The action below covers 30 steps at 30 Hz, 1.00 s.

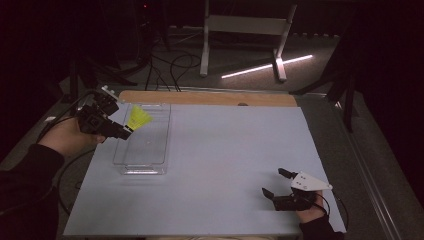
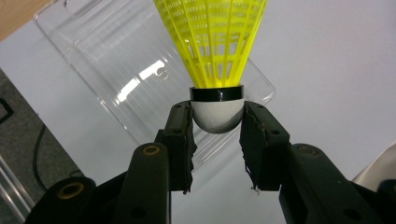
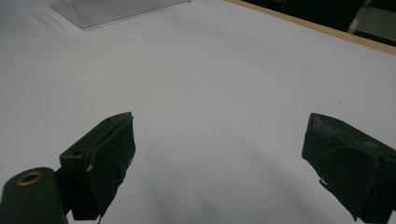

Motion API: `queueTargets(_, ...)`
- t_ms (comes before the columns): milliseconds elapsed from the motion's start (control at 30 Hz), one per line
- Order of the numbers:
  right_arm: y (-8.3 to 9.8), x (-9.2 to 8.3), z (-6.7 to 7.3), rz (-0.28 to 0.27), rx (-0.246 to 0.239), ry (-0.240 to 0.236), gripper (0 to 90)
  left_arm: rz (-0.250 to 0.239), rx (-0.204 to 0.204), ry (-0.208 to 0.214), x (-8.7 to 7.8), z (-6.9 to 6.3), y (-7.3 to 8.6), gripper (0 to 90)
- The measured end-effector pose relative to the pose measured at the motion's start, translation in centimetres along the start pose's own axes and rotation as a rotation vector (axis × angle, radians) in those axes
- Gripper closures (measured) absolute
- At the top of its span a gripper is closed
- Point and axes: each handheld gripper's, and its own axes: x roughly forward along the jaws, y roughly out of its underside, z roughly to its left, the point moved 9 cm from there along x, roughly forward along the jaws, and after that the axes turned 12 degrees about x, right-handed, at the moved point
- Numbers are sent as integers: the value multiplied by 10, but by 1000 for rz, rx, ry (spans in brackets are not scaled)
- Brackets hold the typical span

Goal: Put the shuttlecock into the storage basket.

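1. Shuttlecock [image 2: 212, 44] comes first: its grey rounded cork is pinched between the two black pads of the left gripper [image 2: 217, 128], with the yellow skirt pointing away from the jaws. In the high view the shuttlecock [image 1: 138, 119] hangs above the far end of the clear tray [image 1: 161, 140], not touching it.
2. Step in hand, as I judge it, is setting the shuttlecock into that tray. To do it well, keep the pinch on the cork only, since the plastic skirt would likely bend under the pads. Lower it until the cork sits close to the tray floor before loosening, as a rounded cork let go from high up may bounce or roll.
3. Tray walls look low and hard to see because they are transparent, so bring the jaws down inside the rim rather than across it.
4. Right gripper [image 1: 280, 182] rests near the close right corner of the pale mat [image 1: 225, 165], jaws spread wide with nothing between them, well apart from the tray and out of the way.
5. Nothing else lies on the mat around the tray. A wooden strip [image 1: 210, 98] edges the far side of the table, and beyond it a white stand [image 1: 245, 30] and cables sit on the dark floor.
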Motion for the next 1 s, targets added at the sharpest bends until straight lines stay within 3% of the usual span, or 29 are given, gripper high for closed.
queueTargets(167, 0, 0, 0, 0, 2, -1, 97, -3, -43, -5, 6, 4, 9, 658)
queueTargets(333, 0, 0, 0, 2, -1, -2, 96, -16, -61, -10, 12, 8, 15, 658)
queueTargets(700, 0, 0, 1, 1, -5, -6, 97, -38, -28, -6, 36, 15, 29, 659)
queueTargets(1000, 1, 1, 1, 6, -4, -12, 97, -13, -45, 25, 62, 19, 43, 658)
